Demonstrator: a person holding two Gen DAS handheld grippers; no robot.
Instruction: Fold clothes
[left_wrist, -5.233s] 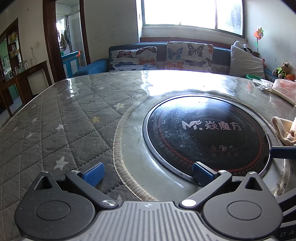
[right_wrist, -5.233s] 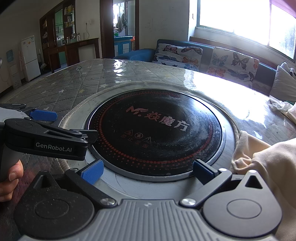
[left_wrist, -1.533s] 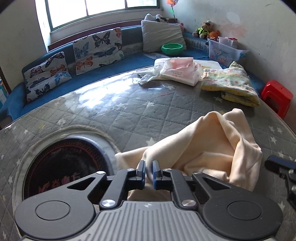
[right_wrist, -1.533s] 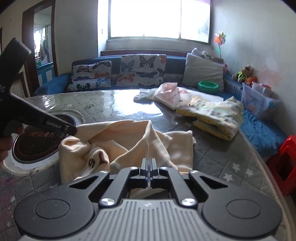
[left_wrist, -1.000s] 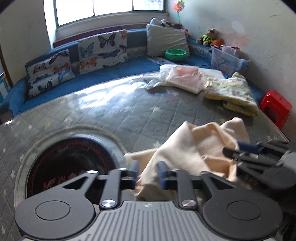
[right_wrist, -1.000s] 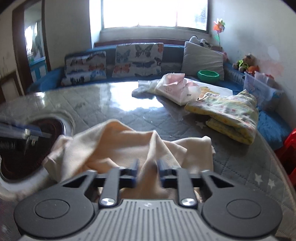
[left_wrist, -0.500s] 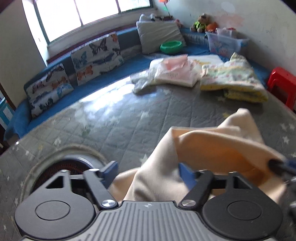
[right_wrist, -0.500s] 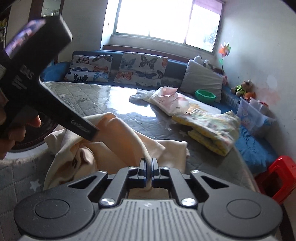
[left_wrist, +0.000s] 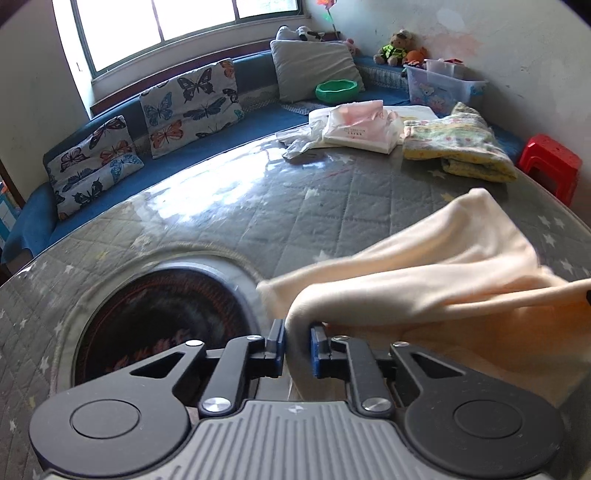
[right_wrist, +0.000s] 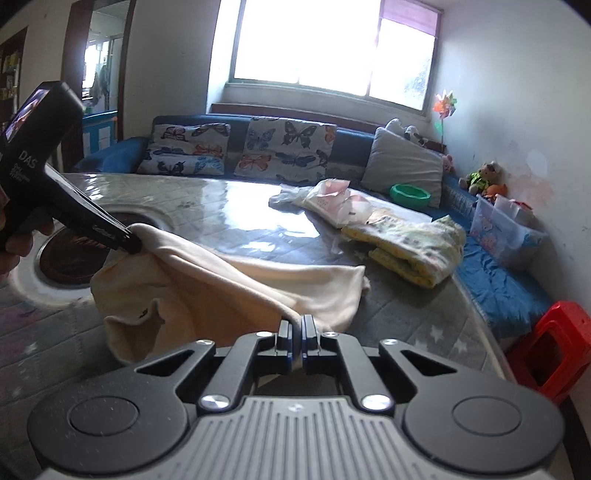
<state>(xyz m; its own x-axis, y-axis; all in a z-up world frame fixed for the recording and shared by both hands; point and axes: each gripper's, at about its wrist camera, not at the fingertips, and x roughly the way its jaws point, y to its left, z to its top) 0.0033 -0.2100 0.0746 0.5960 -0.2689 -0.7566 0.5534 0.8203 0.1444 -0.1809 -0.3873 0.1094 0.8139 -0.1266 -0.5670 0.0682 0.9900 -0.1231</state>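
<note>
A cream garment (left_wrist: 443, 273) lies partly lifted over the quilted round table (left_wrist: 258, 206). My left gripper (left_wrist: 297, 345) is shut on a bunched edge of it near the dark round hotplate (left_wrist: 159, 314). My right gripper (right_wrist: 294, 343) is shut on another edge of the same cream garment (right_wrist: 236, 284), which stretches taut between the two. The left gripper also shows in the right wrist view (right_wrist: 129, 243), gripping the cloth at the left.
A folded yellow floral cloth (right_wrist: 410, 240) and a pink-white bag (right_wrist: 332, 201) lie at the table's far side. A sofa with butterfly cushions (right_wrist: 284, 151) stands behind. A red stool (right_wrist: 550, 347) stands at the right, off the table.
My left gripper, open around the cloth half a second ago, has closed on its edge. The garment is now pulled up and stretched between both grippers.
</note>
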